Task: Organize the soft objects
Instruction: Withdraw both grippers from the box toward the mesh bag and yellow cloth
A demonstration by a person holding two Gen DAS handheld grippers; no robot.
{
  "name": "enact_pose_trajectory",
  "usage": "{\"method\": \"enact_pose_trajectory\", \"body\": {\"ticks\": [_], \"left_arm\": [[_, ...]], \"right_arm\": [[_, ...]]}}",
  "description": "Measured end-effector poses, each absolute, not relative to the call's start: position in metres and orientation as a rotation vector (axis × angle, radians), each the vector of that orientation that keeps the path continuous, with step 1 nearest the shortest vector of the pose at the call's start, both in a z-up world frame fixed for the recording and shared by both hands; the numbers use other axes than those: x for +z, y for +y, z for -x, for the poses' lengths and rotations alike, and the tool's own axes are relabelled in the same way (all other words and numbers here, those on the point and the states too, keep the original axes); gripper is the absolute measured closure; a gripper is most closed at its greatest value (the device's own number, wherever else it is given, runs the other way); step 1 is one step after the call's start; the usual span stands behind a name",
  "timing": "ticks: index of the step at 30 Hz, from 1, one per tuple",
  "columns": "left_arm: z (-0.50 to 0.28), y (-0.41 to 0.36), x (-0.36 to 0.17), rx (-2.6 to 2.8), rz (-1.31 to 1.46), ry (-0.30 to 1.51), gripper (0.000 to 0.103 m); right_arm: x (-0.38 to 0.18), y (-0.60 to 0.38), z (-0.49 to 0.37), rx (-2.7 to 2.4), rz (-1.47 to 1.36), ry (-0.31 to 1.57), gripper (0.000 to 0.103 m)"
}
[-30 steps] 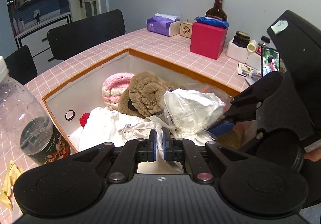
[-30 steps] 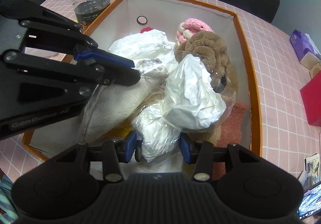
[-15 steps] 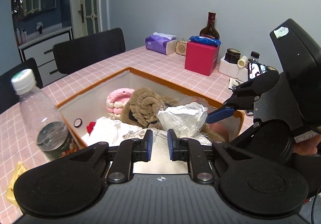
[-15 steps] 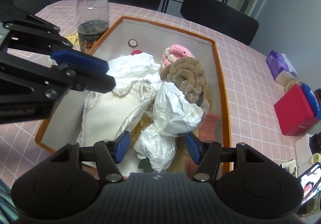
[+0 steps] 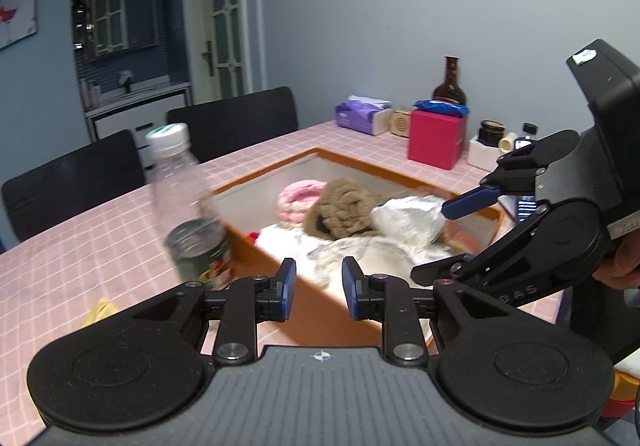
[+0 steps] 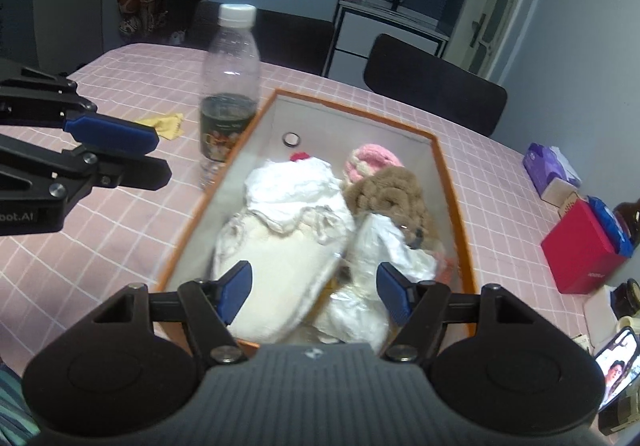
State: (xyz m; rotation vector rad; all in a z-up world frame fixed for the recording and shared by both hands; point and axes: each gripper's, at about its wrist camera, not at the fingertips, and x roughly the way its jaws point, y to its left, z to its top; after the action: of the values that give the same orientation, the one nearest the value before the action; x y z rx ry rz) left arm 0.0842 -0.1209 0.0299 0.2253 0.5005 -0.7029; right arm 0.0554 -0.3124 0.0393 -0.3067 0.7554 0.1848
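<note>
An orange-rimmed box (image 6: 450, 182) (image 5: 404, 170) on the pink tiled table holds soft things: a cream pouch (image 6: 276, 262), white cloth (image 6: 292, 182), a crinkled white plastic bag (image 6: 384, 246) (image 5: 408, 216), a brown plush (image 6: 388, 194) (image 5: 344, 206) and a pink knitted piece (image 6: 370, 158) (image 5: 298, 194). My left gripper (image 5: 319, 288) hangs above the box's near edge, jaws opening, nothing between them. My right gripper (image 6: 314, 292) hovers over the box's near end, jaws opening wide, clear of the pouch and bag below.
A plastic bottle (image 6: 230, 94) (image 5: 186, 206) stands by the box's left wall. A yellow scrap (image 6: 164, 124) lies on the table. A red box (image 6: 588, 246), tissue pack (image 6: 550, 170), brown bottle (image 5: 449, 84), jars and a phone (image 6: 614, 364) crowd the right side. Black chairs line the far edge.
Both grippers have let go, opened and drawn back and up from the box. The plastic bag and pouch now rest inside the box.
</note>
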Motion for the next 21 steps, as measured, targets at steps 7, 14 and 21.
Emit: {"method": "enact_pose_trajectory", "body": {"ticks": [7,14,21], "left_arm": [[-0.077,-0.081,0.020,-0.626,-0.180,0.503,0.071],[-0.071,-0.041,0.006,-0.533,-0.155,0.512,0.069],[-0.077,0.003,-0.010,-0.457,-0.140,0.554,0.063]], "right_arm": [[0.038,-0.276,-0.053,0.258,0.305,0.711,0.035],[0.028,-0.239,-0.059,0.334,0.326,0.682,0.035],[0.010,-0.200,-0.078,0.421,0.348,0.704,0.038]]}}
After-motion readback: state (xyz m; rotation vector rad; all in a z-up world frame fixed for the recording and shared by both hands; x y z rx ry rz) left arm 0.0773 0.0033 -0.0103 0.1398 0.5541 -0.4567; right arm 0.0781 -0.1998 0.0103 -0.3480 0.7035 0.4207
